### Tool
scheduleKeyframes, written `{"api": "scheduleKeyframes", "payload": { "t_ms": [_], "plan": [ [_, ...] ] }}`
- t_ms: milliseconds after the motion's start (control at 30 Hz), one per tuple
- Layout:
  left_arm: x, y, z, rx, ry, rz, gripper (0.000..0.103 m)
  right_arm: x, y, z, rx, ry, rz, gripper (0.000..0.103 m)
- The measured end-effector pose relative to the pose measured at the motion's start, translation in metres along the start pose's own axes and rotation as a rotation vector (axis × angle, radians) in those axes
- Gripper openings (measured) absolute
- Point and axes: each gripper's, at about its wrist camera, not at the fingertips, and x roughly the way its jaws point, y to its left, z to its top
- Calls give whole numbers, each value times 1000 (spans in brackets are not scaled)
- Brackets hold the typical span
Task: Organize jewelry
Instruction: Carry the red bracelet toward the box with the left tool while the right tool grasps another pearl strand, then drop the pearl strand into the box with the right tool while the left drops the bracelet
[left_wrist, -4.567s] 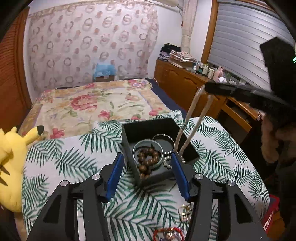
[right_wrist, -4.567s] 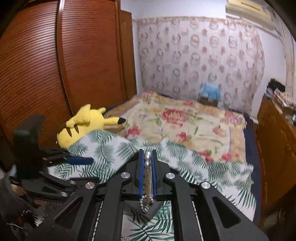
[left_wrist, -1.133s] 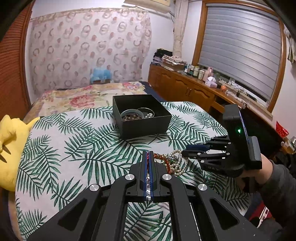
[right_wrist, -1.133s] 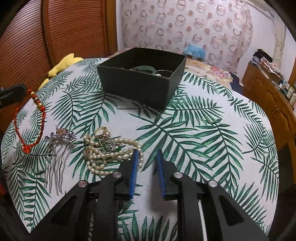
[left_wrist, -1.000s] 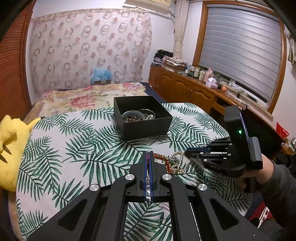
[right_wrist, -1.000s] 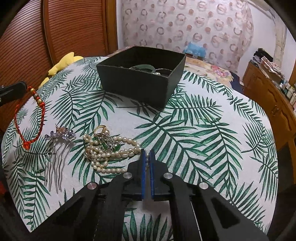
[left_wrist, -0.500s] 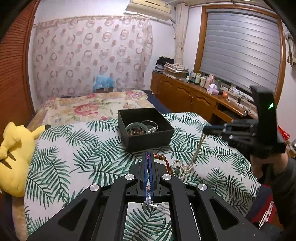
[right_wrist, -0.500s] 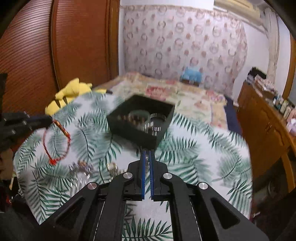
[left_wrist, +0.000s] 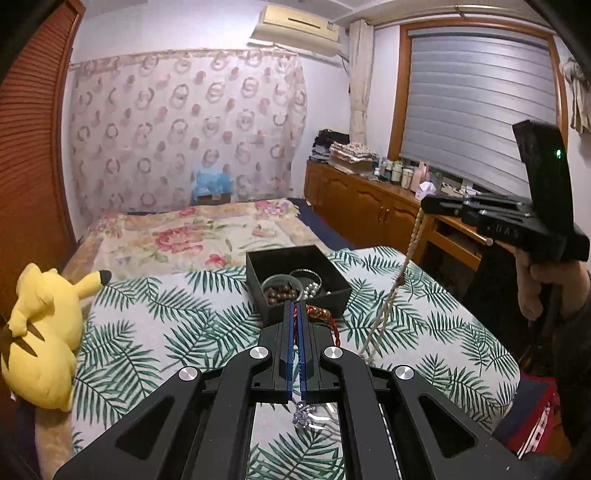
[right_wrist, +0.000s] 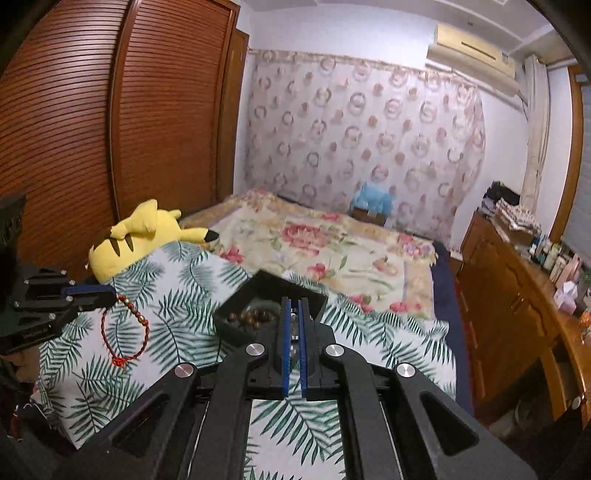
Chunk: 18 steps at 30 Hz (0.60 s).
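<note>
My left gripper is shut on a red cord bracelet with gold beads, which dangles in a loop above the table. In the right wrist view that left gripper is at the far left. My right gripper is shut on a pearl necklace. In the left wrist view the right gripper is high on the right, and the pearl strand hangs from it down to the table. A black box with brown beads, bangles and pearls stands beyond both grippers.
A silver hair comb lies on the palm-leaf tablecloth under my left gripper. A yellow plush toy sits at the table's left edge. A bed lies behind, and a wooden dresser stands to the right.
My right gripper closed on the pearl necklace and lifted it well above the table. My left gripper rose a little with the red bracelet still in it.
</note>
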Motion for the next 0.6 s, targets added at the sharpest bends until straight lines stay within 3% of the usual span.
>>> {"api": "scheduleKeyframes", "payload": {
  "t_ms": [267,600],
  "plan": [
    [-2,3,5,-1,-10,3,1,-17,1,29,-33,-56,-11,4],
    [11,3,20,18,-7,-2,1,-11,-9,43,-28,-67,-6,4]
  ]
}}
